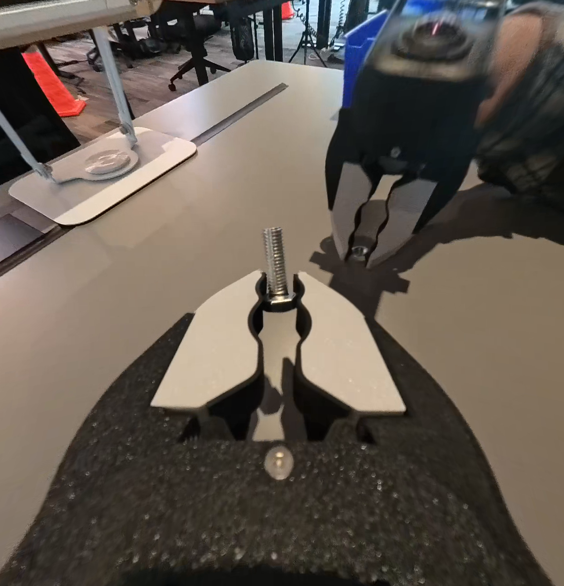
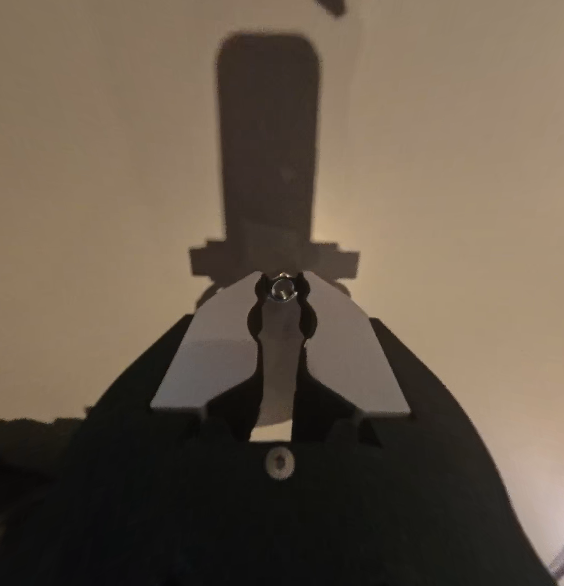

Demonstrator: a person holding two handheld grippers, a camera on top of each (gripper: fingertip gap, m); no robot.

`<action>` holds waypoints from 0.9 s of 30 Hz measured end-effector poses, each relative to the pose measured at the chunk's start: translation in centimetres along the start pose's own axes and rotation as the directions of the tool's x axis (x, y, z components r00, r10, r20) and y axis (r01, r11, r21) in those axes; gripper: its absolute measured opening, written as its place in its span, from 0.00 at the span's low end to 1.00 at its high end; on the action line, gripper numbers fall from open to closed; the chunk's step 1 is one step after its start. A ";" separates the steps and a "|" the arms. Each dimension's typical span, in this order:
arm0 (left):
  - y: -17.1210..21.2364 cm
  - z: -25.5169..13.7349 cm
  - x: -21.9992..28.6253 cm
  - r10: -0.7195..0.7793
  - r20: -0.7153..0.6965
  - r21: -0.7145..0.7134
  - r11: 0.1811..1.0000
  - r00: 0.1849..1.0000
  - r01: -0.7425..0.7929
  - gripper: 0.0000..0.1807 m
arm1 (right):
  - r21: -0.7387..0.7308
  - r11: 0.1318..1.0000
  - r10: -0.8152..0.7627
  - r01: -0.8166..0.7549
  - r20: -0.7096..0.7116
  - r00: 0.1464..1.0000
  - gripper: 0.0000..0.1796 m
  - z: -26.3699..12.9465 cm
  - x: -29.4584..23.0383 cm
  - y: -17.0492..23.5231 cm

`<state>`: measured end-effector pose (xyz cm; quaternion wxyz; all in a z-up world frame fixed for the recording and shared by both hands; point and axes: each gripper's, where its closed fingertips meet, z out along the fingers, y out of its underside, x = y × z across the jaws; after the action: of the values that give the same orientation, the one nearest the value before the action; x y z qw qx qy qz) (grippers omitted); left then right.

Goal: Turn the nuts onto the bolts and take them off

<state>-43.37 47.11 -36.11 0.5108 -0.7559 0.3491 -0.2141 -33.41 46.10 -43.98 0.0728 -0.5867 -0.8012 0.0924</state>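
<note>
My left gripper [image 1: 279,280] is shut on the hex head of a silver bolt [image 1: 274,257] and holds it upright, thread pointing up, above the beige table [image 1: 147,285]. To its right, my right gripper [image 1: 356,257] points straight down at the table, held by a gloved hand [image 1: 528,126]. A small silver nut [image 1: 357,252] sits between its tips at the table surface. In the right wrist view the nut [image 2: 282,290] is pinched between the tips of the right gripper [image 2: 282,285], with the gripper's shadow on the table beyond.
A white monitor-stand base [image 1: 109,177] with metal legs stands at the back left. A blue bin [image 1: 356,63] is behind the right gripper. A dark groove [image 1: 242,107] runs across the table. Office chairs and orange cones stand on the floor beyond. The tips of one gripper are about 12 cm away from the tips of the other.
</note>
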 end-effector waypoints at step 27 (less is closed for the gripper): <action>-0.6 -0.1 0.8 -0.043 -0.085 0.058 0.997 0.995 0.048 0.08 | 0.040 0.998 -0.060 0.057 0.058 0.997 0.10 -1.4 -1.6 -0.6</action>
<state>-42.65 46.59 -35.52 0.5132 -0.7382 0.3463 -0.2678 -33.15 44.51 -42.45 0.0632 -0.5585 -0.8179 0.1229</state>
